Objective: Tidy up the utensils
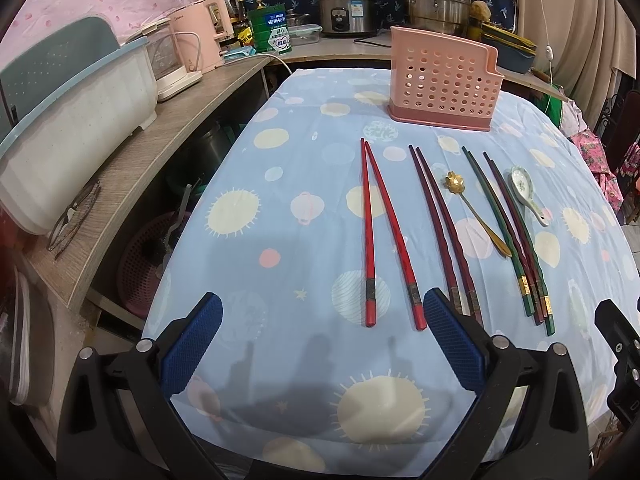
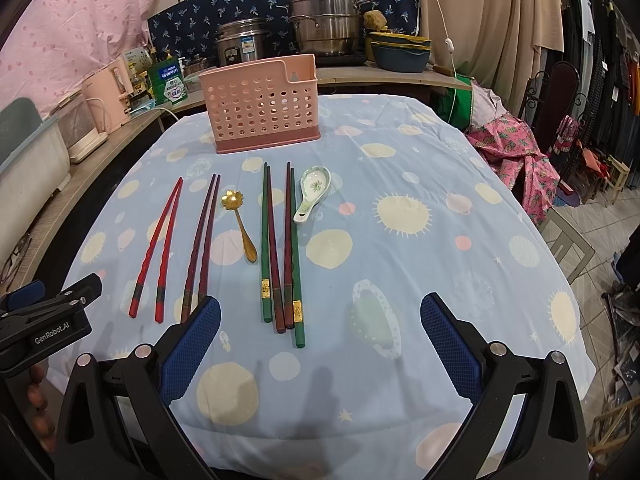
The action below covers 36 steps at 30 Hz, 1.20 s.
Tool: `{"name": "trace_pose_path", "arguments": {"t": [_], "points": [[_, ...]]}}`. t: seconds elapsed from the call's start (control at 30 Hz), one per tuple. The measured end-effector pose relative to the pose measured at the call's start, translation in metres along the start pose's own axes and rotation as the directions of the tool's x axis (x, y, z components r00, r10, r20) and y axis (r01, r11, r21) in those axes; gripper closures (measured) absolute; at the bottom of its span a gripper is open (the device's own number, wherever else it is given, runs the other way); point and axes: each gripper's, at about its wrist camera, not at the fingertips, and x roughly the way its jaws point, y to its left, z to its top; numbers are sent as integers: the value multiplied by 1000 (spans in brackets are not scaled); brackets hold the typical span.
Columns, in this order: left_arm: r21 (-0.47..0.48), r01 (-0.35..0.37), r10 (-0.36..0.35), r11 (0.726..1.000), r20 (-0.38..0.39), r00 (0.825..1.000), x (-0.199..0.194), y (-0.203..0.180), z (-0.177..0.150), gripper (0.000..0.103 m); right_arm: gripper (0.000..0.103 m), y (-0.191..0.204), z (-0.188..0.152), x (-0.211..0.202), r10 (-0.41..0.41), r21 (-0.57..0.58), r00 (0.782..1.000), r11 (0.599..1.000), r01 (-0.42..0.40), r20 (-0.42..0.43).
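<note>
A pink perforated utensil holder stands at the far side of the table. In front of it lie red chopsticks, dark maroon chopsticks, a gold flower-shaped spoon, a bunch of green and maroon chopsticks and a white ceramic spoon. My left gripper is open and empty above the near table edge, just short of the red chopsticks' ends. My right gripper is open and empty, near the green chopsticks' ends.
The table carries a light blue patterned cloth. A wooden shelf on the left holds a white dish rack, glasses and a pink kettle. Steel pots stand on the counter behind. Clothes and chairs are at the right.
</note>
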Motion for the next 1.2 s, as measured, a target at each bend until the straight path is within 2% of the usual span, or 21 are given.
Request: {"name": "trace_pose_path", "arguments": {"t": [1.2], "points": [[2,2,-2,1000,-4,1000,2,-4,-2,7,7,-1,0,0,0,-1,1000,1000,0,0]]}}
